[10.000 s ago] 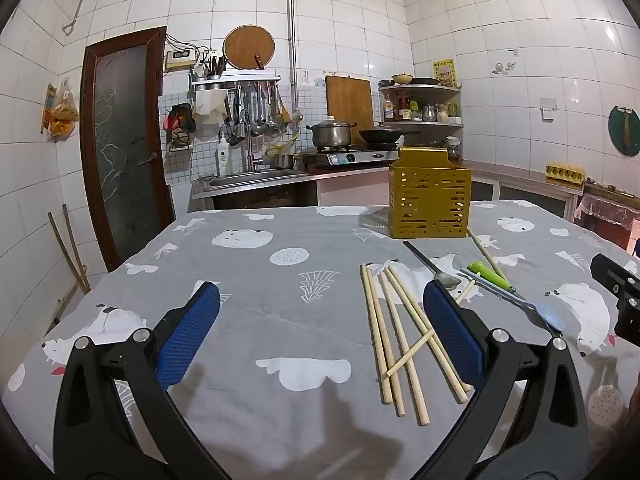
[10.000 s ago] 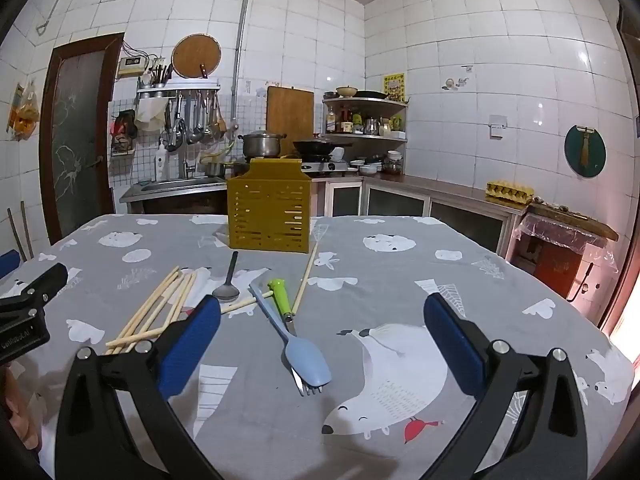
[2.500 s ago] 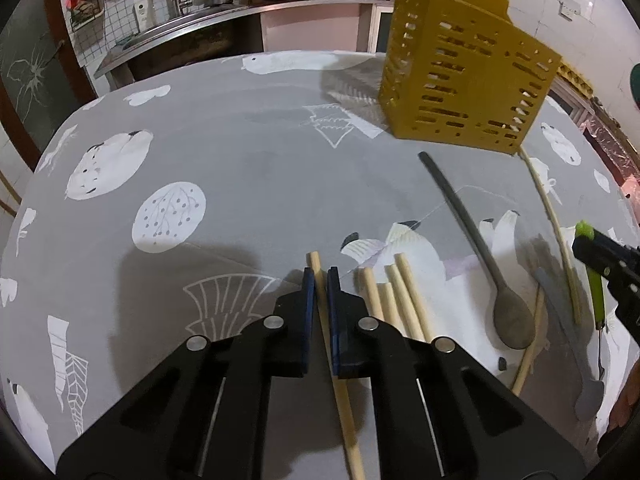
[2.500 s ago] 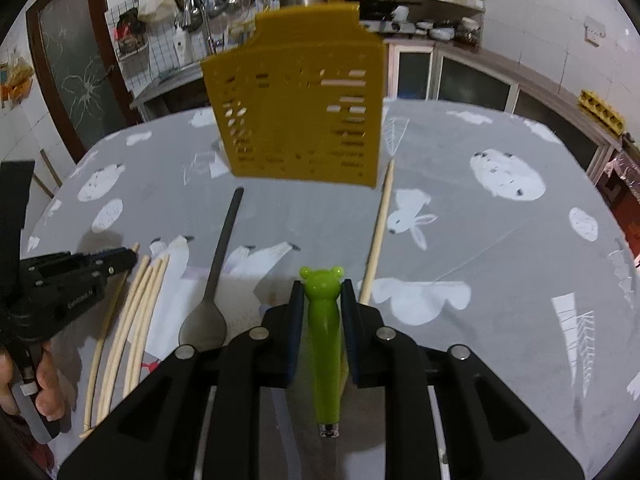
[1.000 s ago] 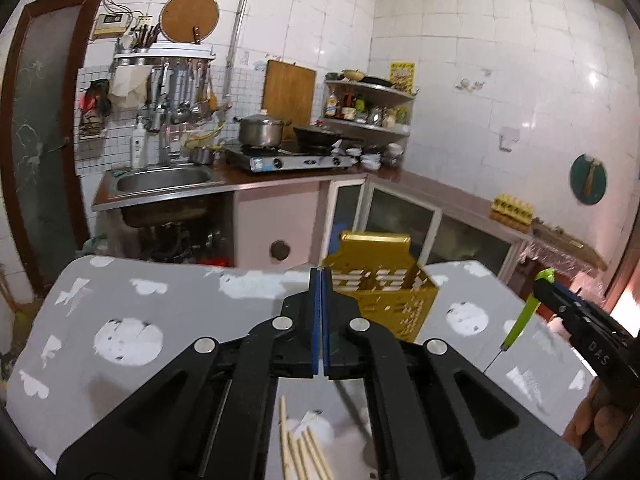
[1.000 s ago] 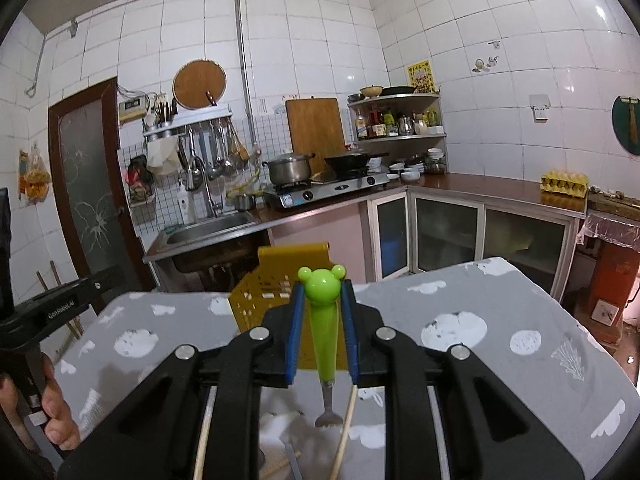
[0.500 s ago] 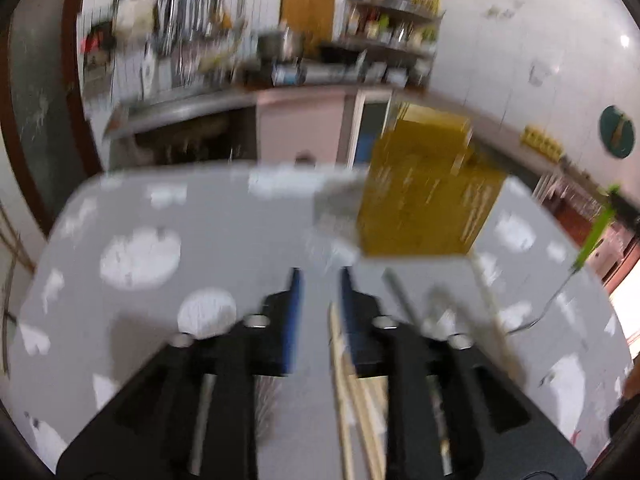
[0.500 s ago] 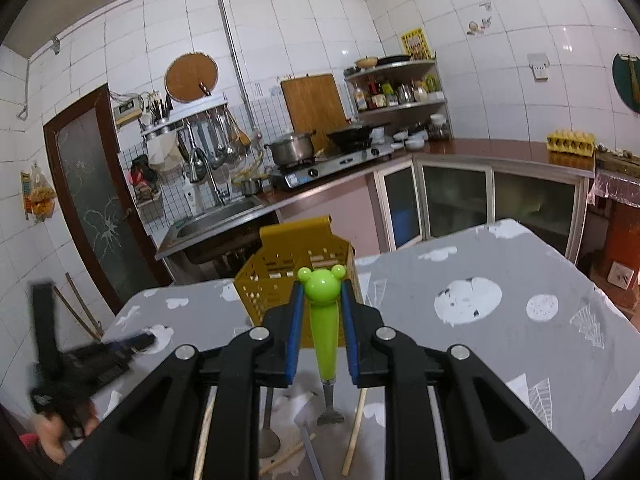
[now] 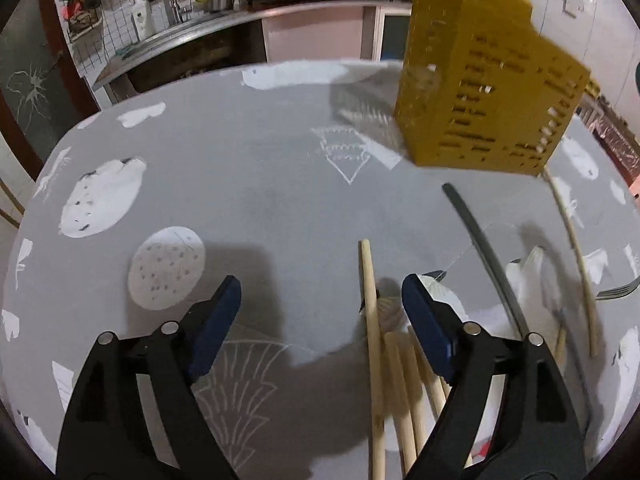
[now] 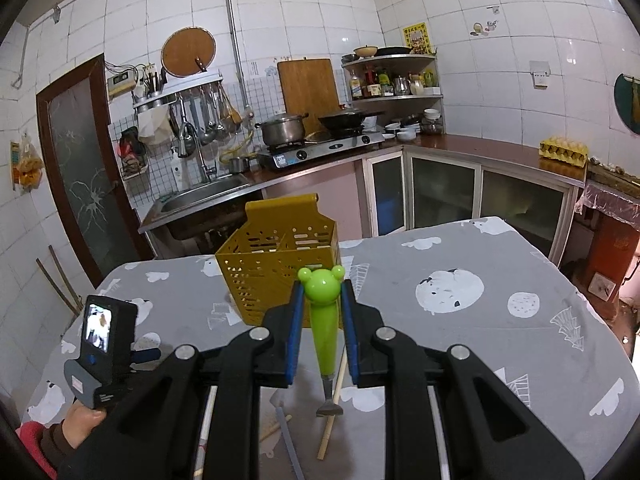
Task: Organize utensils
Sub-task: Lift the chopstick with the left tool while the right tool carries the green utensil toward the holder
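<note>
Chopsticks (image 9: 376, 360) now under left hand-held gripper (image 9: 320, 304) (jaws opening, empty); right one (image 10: 320, 312) still clamps fork (image 10: 322, 320).

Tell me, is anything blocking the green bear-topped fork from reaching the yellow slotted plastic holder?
Nothing visible does. The right gripper holds the green bear-handled fork upright, and the yellow slotted plastic holder stands just beyond, its top open.

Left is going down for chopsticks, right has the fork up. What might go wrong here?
The left gripper, jaws opening and empty, hangs over several chopsticks lying tight together; it may pinch more than one. The right gripper clamps the green fork by its bear-head handle only, so it could swing against the yellow caddy rim.
</note>
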Demonstrator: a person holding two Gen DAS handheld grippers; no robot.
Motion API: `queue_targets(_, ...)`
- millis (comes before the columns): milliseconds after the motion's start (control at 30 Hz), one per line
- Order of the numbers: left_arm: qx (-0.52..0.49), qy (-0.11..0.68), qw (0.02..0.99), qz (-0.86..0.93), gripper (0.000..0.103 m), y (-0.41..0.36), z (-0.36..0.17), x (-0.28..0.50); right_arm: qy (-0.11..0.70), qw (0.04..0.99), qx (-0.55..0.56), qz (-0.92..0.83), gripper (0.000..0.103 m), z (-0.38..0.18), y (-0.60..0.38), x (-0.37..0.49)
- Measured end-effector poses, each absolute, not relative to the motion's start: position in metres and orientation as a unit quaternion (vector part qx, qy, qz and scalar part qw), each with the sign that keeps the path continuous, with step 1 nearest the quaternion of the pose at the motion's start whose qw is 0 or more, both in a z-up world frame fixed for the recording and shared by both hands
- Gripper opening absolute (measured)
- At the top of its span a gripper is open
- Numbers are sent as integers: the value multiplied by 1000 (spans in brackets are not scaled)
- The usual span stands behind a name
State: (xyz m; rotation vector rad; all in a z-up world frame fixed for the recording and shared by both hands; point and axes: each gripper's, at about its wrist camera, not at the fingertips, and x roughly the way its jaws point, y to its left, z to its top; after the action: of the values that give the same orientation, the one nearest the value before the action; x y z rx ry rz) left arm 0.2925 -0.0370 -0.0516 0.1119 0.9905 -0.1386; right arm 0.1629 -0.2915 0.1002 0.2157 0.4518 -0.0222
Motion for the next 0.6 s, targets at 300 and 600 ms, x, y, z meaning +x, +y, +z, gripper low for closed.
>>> queue_targets(300, 56, 504, 859, -70, 12, -51, -49, 312, 229, 968, 104, -9, 19, 98, -287, 170)
queue_targets(600, 26, 452, 887, -91, 4, -47, -14, 297, 215, 971, 103, -11, 19, 103, -289, 174)
